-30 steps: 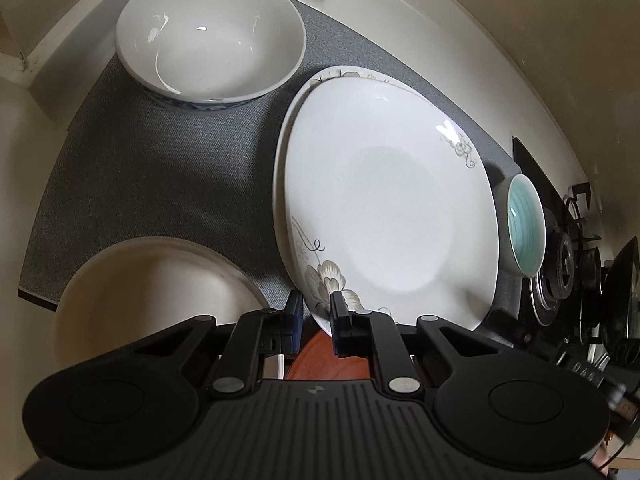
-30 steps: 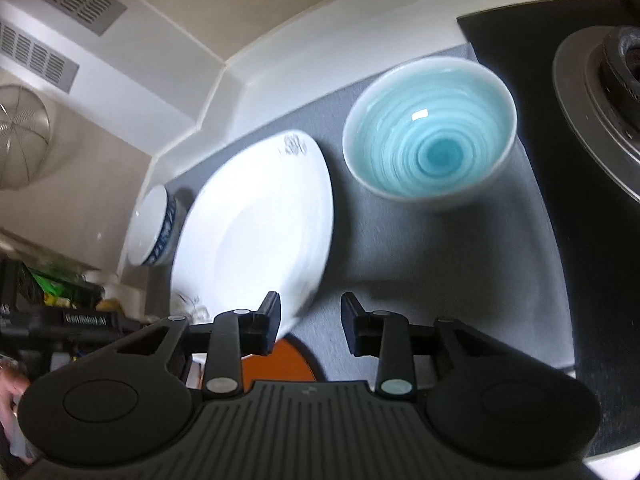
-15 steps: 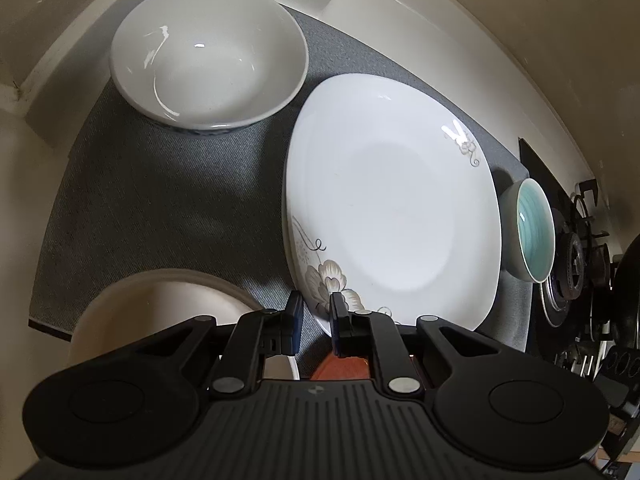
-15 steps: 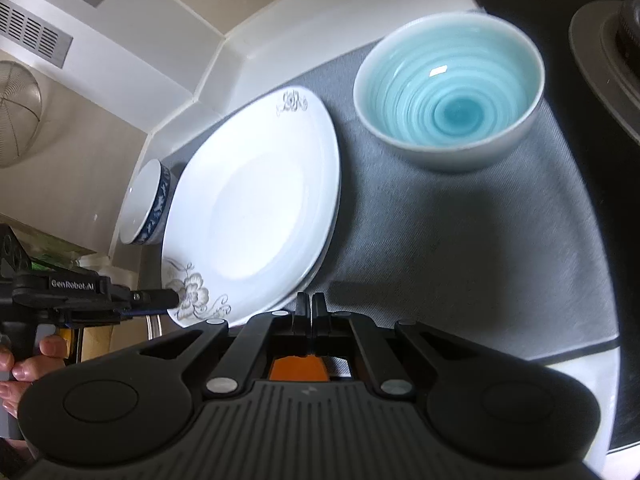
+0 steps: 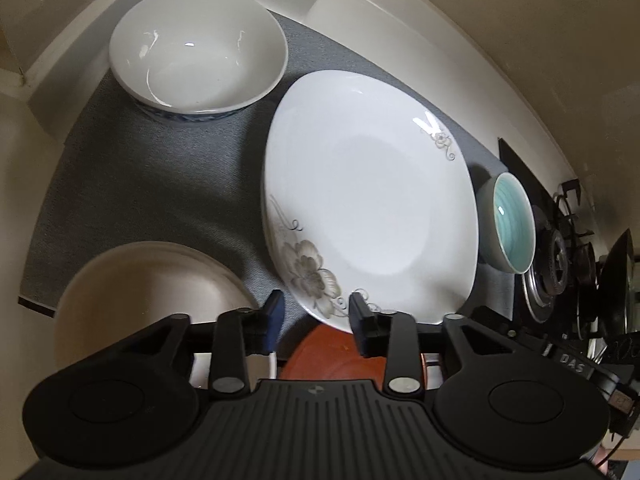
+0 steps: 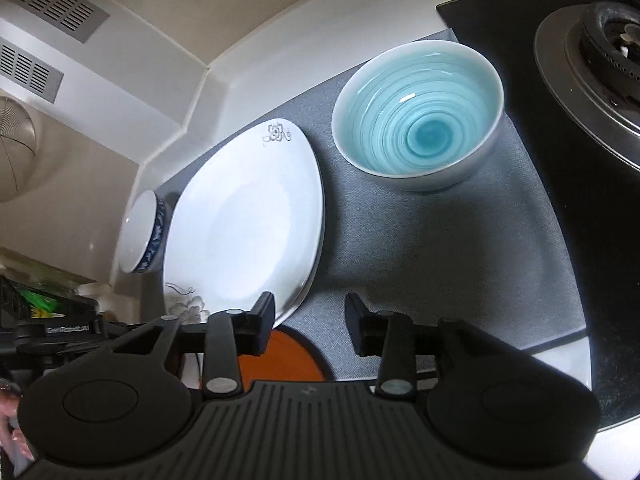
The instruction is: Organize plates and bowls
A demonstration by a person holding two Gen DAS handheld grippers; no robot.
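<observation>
A white square plate with a grey flower (image 5: 372, 204) lies on the grey mat (image 5: 160, 184); it also shows in the right wrist view as the plate (image 6: 248, 224), with a second rim just under its right edge. My left gripper (image 5: 318, 318) hangs over the plate's near corner, its jaws opening and pressing on nothing. My right gripper (image 6: 310, 322) sits at the plate's near right edge, jaws opening, only bare mat between them. A teal bowl (image 6: 420, 136) stands right of the plate. A large white bowl with a blue band (image 5: 198, 48) stands at the far left.
A cream dish (image 5: 148, 296) lies at the mat's near left. An orange-red plate (image 5: 324, 348) lies under both grippers. A black hob with a burner (image 6: 600, 40) borders the mat on the right. White walls close the back. A person's fingers (image 6: 8, 420) show at the lower left.
The left jaws, shut before, have spread apart. The right jaws closed half a second ago and have spread again. The offset rim under the flowered plate is now nearly hidden.
</observation>
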